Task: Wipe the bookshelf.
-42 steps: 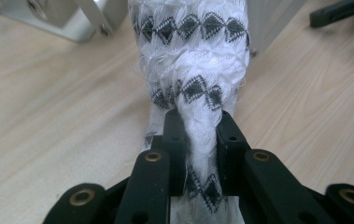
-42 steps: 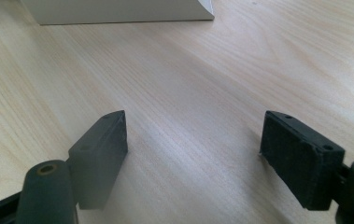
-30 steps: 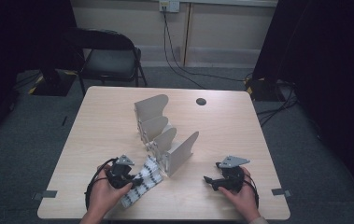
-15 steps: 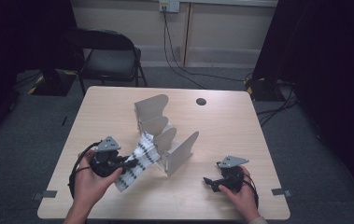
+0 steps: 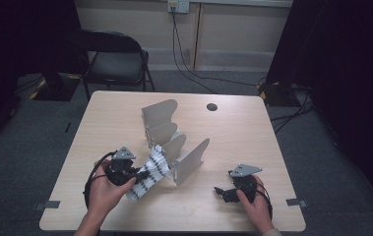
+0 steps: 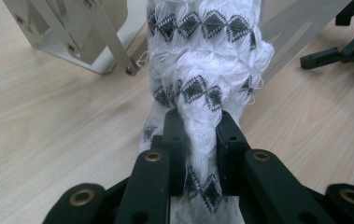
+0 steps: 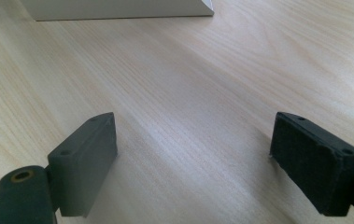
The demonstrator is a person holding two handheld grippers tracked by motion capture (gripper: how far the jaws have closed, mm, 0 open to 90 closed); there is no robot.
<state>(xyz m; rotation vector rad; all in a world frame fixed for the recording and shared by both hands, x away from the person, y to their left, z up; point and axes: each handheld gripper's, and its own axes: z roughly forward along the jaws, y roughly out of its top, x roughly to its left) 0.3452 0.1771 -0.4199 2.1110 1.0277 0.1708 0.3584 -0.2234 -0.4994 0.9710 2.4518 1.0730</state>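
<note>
A white knitted cloth (image 5: 150, 172) with black diamond bands hangs from my left gripper (image 5: 142, 175), which is shut on it at the near left of the table. In the left gripper view the cloth (image 6: 202, 56) bunches between the black jaws of the left gripper (image 6: 197, 123), and its far end reaches the grey metal rack (image 5: 174, 142). My right gripper (image 5: 219, 191) rests low at the near right. Its pads (image 7: 88, 161) stand wide apart over bare wood; the jaws have just been opening, with nothing between them.
The rack (image 6: 72, 32) of upright curved plates stands mid-table (image 5: 253, 137). A small black round cap (image 5: 211, 106) sits near the far edge. A black chair (image 5: 115, 59) stands beyond the table, and cables run across the floor at the right.
My left hand has lifted the cloth off the tabletop and brought its free end up against the rack's near plates. The right hand has kept its place.
</note>
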